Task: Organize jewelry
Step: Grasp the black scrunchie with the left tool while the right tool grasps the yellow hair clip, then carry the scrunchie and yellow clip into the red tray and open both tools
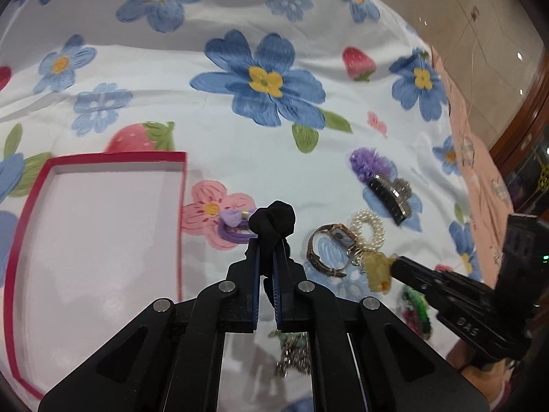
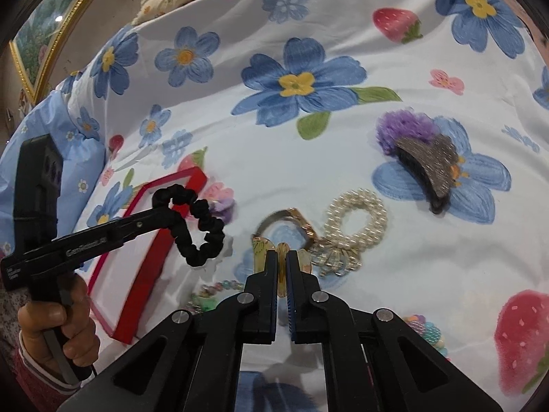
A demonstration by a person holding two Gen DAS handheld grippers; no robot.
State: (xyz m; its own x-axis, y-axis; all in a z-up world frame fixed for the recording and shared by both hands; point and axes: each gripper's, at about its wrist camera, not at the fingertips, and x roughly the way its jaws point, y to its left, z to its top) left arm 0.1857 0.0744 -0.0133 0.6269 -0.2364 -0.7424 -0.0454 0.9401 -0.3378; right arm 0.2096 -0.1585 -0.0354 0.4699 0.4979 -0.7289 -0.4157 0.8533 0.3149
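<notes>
Left wrist view: the left gripper (image 1: 266,243) is clamped on a black fabric scrunchie (image 1: 272,221) at frame centre, right of the red-rimmed white tray (image 1: 183,206). Right wrist view: the right gripper (image 2: 282,261) pinches a translucent yellow hair clip (image 2: 282,257), lower centre, beside the pearl bracelet (image 2: 357,219).

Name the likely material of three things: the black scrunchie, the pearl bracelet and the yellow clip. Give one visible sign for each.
Black scrunchie: matte fabric, probably over elastic; gathered puckers.
Pearl bracelet: glossy cream beads, likely imitation pearl; rows of round, shiny beads.
Yellow clip: translucent, glossy plastic or resin; light shows through it.
</notes>
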